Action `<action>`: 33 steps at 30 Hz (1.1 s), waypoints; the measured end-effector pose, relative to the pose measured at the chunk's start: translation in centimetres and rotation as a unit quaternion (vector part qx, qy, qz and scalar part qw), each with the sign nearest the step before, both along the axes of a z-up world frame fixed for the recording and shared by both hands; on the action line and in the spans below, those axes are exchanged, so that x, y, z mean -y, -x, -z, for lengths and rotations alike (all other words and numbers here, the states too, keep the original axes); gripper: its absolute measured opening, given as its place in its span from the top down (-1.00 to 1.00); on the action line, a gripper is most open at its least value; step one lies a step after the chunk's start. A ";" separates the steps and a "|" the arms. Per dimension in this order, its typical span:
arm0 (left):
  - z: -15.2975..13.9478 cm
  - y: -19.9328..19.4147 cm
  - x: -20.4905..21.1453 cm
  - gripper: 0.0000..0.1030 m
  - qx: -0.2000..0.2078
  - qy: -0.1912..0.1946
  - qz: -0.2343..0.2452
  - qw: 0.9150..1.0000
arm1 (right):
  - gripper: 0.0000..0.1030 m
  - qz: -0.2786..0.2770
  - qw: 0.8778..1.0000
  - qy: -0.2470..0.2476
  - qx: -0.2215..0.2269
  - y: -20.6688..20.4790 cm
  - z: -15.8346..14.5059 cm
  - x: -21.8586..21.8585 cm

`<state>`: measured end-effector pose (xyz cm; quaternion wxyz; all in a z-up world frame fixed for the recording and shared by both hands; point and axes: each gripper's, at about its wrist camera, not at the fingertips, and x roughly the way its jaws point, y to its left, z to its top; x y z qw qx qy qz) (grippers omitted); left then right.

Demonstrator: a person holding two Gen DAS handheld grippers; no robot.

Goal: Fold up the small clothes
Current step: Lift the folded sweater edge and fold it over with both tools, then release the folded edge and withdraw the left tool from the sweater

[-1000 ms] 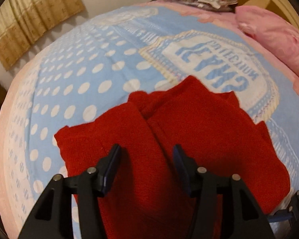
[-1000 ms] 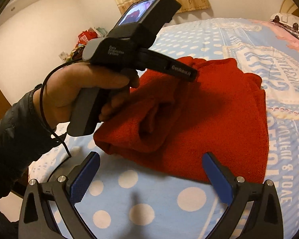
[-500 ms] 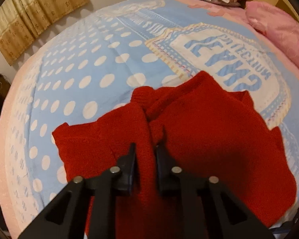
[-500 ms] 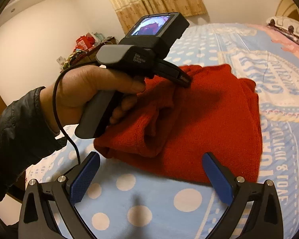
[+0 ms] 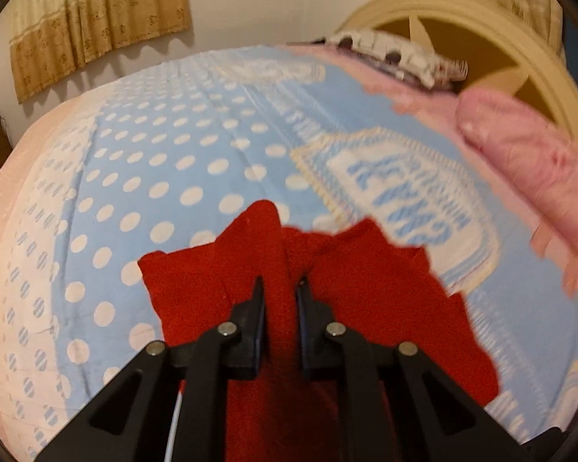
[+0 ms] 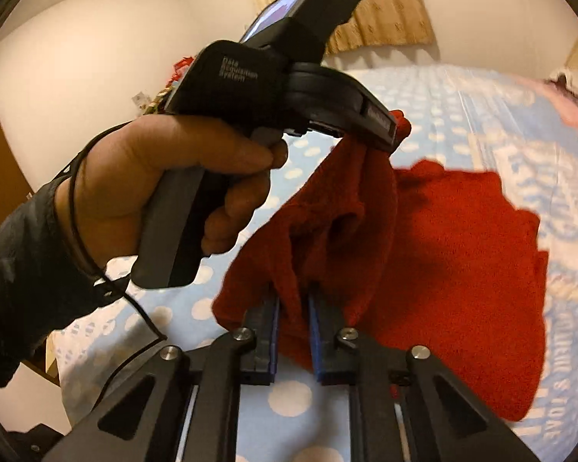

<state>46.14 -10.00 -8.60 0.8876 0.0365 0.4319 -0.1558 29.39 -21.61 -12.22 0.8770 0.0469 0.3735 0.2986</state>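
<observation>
I am at the lifting step of a fold: both of my grippers have hold of the near edge of a red knitted garment [image 6: 454,238] that lies on a bed covered by a blue blanket with white dots [image 5: 142,177]

My left gripper [image 5: 280,292] has its fingers together, clamped on a ridge of the red fabric, which bunches up between the pads and rises in a peak just beyond the tips. In the right wrist view the same gripper appears held in my left hand [image 6: 173,177], raised above the bed, with a corner of the garment hanging down from its nose in a loose drape

My right gripper [image 6: 293,308] is closing; its blue-lined fingers are already pinching a fold of the red cloth at the garment's near corner, low and close to the blanket

The rest of the garment lies spread on the blanket toward the far side, partly over a printed panel with blue lettering [image 5: 408,196]. It looks thick, soft and fuzzy, rumpled near my grippers and flatter farther off. The pictures are blurred, so I cannot tell what kind of garment it is

My judgement is that the next move calls for carrying both held points together over the flat part, keeping the edge taut between them so it lands even, and only then letting go

A pink pillow [image 5: 528,161] sits well apart by the headboard
</observation>
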 end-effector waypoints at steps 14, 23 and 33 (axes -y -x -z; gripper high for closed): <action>1.5 -1.4 10.9 0.73 0.001 0.010 0.082 0.997 | 0.85 0.101 0.994 -0.013 -0.042 0.8 0.7 11.0; 3.0 0.2 13.4 0.60 0.009 0.013 0.103 0.995 | 0.84 0.152 0.984 -0.027 -0.091 1.0 4.0 13.9; -2.9 6.4 6.0 -0.55 0.133 -0.002 0.085 0.987 | -0.15 0.167 0.983 -0.025 -0.072 1.8 2.8 14.5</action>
